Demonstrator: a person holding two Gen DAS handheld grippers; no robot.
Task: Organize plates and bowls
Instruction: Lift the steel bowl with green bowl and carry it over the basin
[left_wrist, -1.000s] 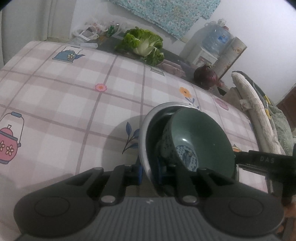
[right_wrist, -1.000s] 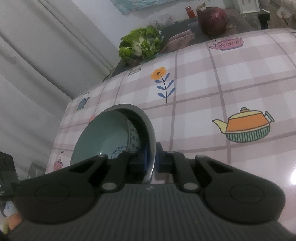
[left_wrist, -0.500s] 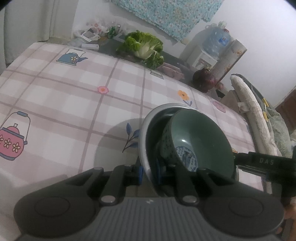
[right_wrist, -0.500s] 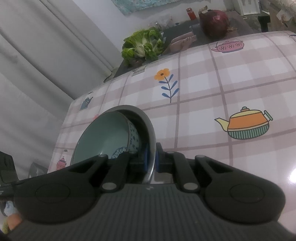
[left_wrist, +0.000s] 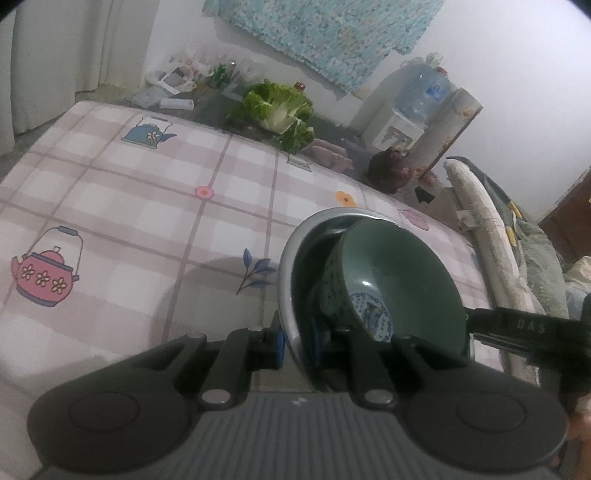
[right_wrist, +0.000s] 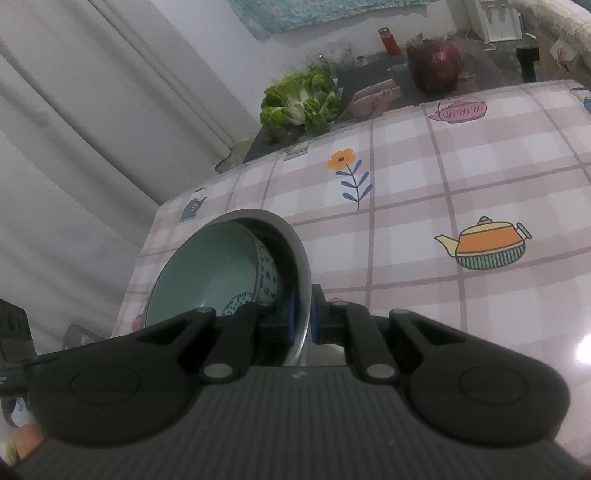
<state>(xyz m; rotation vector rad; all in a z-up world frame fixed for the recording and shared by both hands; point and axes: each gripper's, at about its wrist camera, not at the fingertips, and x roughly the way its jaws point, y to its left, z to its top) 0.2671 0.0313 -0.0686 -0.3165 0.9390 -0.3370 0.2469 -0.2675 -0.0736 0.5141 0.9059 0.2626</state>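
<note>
Left wrist view: the left tongs (left_wrist: 295, 341) are clenched on the rim of a metal bowl (left_wrist: 291, 258), held above the checked, teapot-print surface (left_wrist: 147, 206); a green ceramic bowl (left_wrist: 391, 273) sits tilted inside it. Right wrist view: the right tongs (right_wrist: 301, 319) grip the metal bowl's (right_wrist: 295, 240) opposite rim, with the green ceramic bowl (right_wrist: 207, 273) inside. A leafy cabbage (right_wrist: 301, 101) lies beyond the surface's (right_wrist: 443, 177) far edge.

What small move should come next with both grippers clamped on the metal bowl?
Probably keep both clamped and carry level: the left gripper and right gripper pinch opposite rims of the metal bowl, and the green ceramic bowl sits loose and tilted inside it, above the checked tablecloth.
</note>
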